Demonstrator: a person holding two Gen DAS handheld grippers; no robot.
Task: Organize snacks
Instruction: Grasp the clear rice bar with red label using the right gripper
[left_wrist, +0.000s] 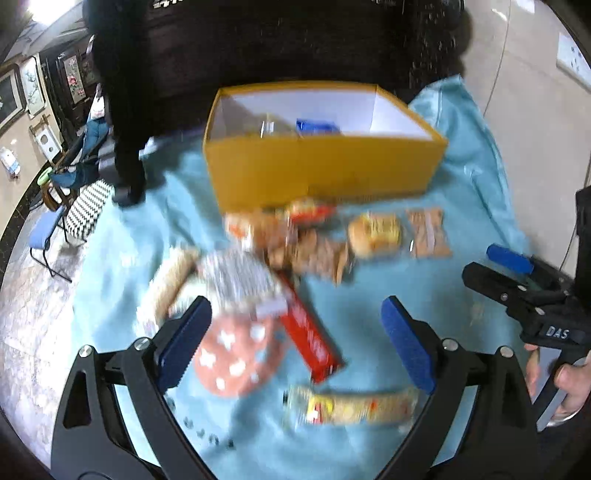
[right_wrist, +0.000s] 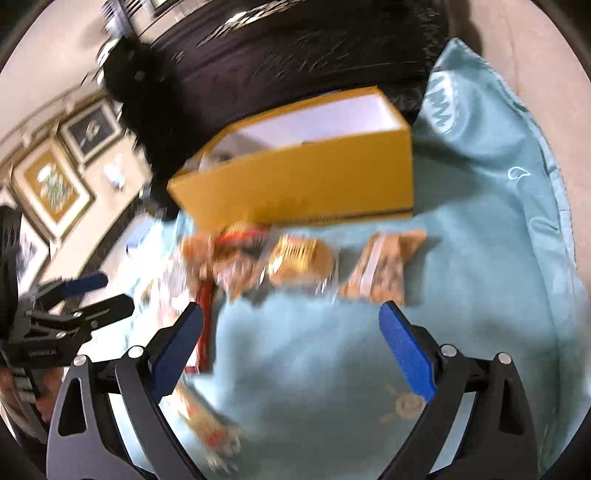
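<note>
A yellow box (left_wrist: 325, 166) stands open on the light blue cloth (left_wrist: 369, 306), with a blue packet (left_wrist: 317, 125) inside. Snacks lie in front of it: a round bun pack (left_wrist: 375, 232), a brown bar pack (left_wrist: 428, 232), a red bar (left_wrist: 310, 336), a pink starred pack (left_wrist: 236, 354) and a long cake pack (left_wrist: 351, 406). My left gripper (left_wrist: 295, 339) is open above the pink pack and red bar. My right gripper (right_wrist: 291, 347) is open and empty over bare cloth, short of the bun pack (right_wrist: 299, 258) and brown pack (right_wrist: 380, 266). The box (right_wrist: 306, 184) lies beyond. Both views are blurred.
A dark cabinet (left_wrist: 295, 44) stands behind the box. The cloth's edge runs along the right (right_wrist: 554, 206). Chairs (left_wrist: 55, 229) and framed pictures (right_wrist: 51, 188) are at the left. The right gripper shows at the left view's right edge (left_wrist: 517, 280), the left gripper at the right view's left edge (right_wrist: 74, 302).
</note>
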